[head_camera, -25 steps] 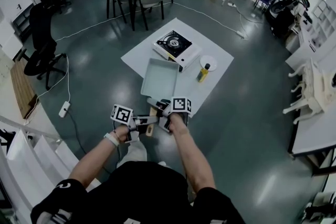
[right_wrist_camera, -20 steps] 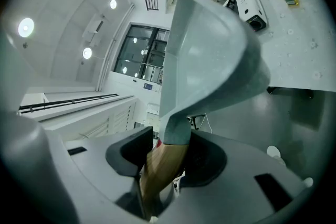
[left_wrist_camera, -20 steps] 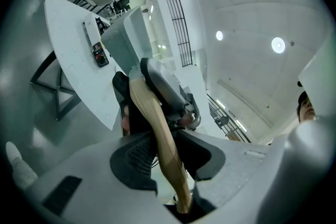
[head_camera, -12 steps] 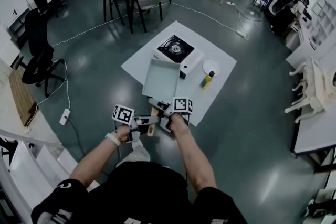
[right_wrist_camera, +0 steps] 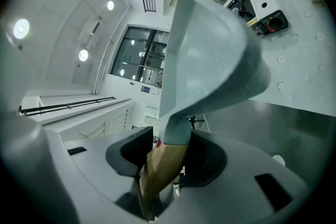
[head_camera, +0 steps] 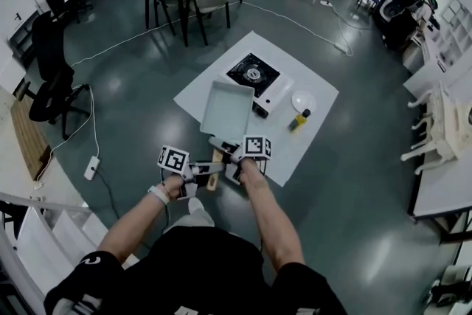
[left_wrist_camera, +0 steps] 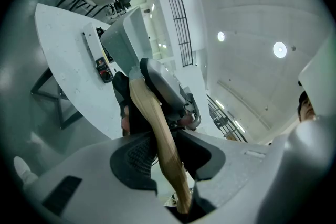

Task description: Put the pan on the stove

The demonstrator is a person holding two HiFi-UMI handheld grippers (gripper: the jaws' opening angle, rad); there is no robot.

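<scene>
The left tool (head_camera: 199, 171) and right tool (head_camera: 231, 162) both clamp the wooden handle (left_wrist_camera: 157, 134) of the pan (head_camera: 226, 108), carried short of the stove (head_camera: 258, 77) (its top seemingly bare), so placing is not yet done.

The pan (head_camera: 226, 108) looked smooth and matt to me, pale grey like coated metal, and its handle (left_wrist_camera: 157, 128) was varnished wood with a soft sheen. The left gripper (left_wrist_camera: 165, 157) had a matt grey plastic shell (one pad (left_wrist_camera: 135, 153) finely ribbed). The floor (head_camera: 125, 107) was glossy, and the white sheet (head_camera: 284, 144) under the stove (head_camera: 258, 77) was matt.
</scene>
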